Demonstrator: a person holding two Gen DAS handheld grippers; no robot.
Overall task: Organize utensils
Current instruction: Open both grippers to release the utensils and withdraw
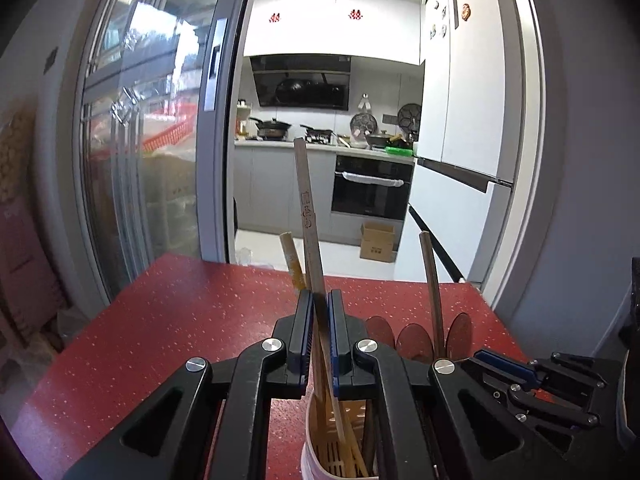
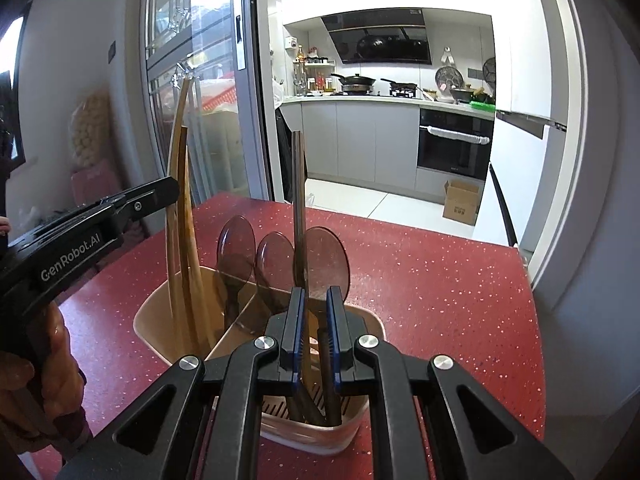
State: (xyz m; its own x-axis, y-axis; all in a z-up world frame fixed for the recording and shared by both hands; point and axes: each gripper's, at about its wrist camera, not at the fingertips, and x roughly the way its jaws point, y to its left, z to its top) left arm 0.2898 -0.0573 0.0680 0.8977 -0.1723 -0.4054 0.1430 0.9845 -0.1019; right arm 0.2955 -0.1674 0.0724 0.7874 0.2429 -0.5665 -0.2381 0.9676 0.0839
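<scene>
**Both claws clamped on chopsticks over the holder**

Left gripper (image 1: 320, 300): jaws clenched on a pale wooden chopstick (image 1: 308, 208). Stick runs up past the pads, tilted slightly left, lower end down inside the utensil holder (image 1: 310, 440) directly below the claw. A 2nd, yellowish chopstick (image 1: 290, 256) leans just behind-left of the gripped one; can't tell if the pads touch it too.

Right gripper (image 2: 316, 300): jaws clenched on a dark chopstick (image 2: 298, 184), standing nearly upright between the pads, lower end in the holder's near compartment below the claw. More dark sticks lie slanted in that same compartment.

Ahead of the right claw, 3 translucent brown spoons (image 2: 236, 240) stand bowls-up in the holder's far part. Ahead-left, pale chopsticks fill the left compartment, w/ the left gripper reaching in from the left edge, a hand (image 2: 24, 384) on its grip.

Holder sits on a red speckled table (image 2: 440, 280). Beyond the claws: glass sliding door (image 1: 152, 120), kitchen w/ stove, oven.
</scene>
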